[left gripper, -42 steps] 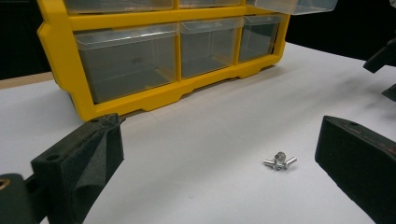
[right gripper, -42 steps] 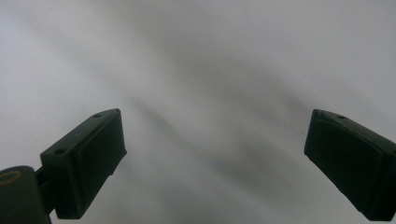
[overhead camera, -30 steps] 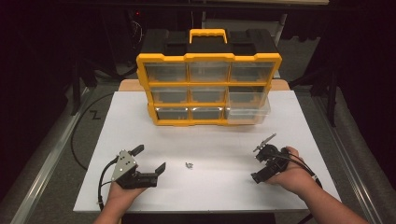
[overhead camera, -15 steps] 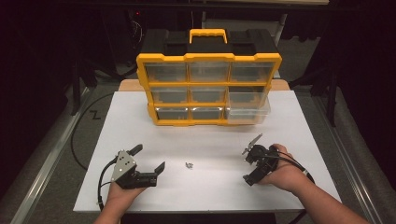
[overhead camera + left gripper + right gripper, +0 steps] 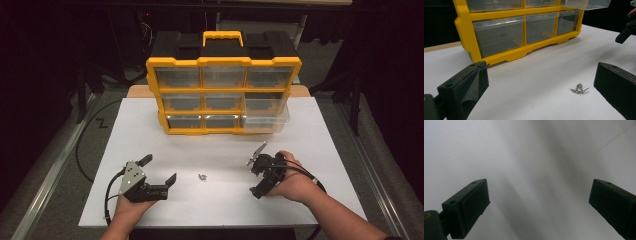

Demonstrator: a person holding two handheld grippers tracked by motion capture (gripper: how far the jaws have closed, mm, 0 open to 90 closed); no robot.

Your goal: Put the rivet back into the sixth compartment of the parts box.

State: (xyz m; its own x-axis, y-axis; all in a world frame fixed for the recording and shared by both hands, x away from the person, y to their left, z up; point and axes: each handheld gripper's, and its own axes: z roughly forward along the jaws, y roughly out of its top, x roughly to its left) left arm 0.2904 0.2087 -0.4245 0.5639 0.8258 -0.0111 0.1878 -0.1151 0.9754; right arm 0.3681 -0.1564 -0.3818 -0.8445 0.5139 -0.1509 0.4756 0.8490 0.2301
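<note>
left hand (image 5: 131, 212): enters from bottom edge, low on table (image 5: 150, 135), palm down
left gripper (image 5: 159, 172): near front-left of table, aimed toward screws; jaws spread wide, nothing between them
screws (image 5: 202, 177): small silver cluster lying on table, between the two grippers, apart from both
organizer (image 5: 223, 90): yellow and black, upright at back of table, clear drawers; lower-right drawer (image 5: 266, 114) pulled out
right hand (image 5: 292, 180): comes in from bottom right, wrist turned inward
right gripper (image 5: 256, 175): front-right of table, tipped toward table; jaws spread wide, empty
left gripper view: screws (image 5: 579, 88) close up, toward its right jaw; organizer drawers look empty; right gripper's tip (image 5: 626, 31) at far right
right gripper view: blurred white table (image 5: 529, 157) between spread jaws
</note>
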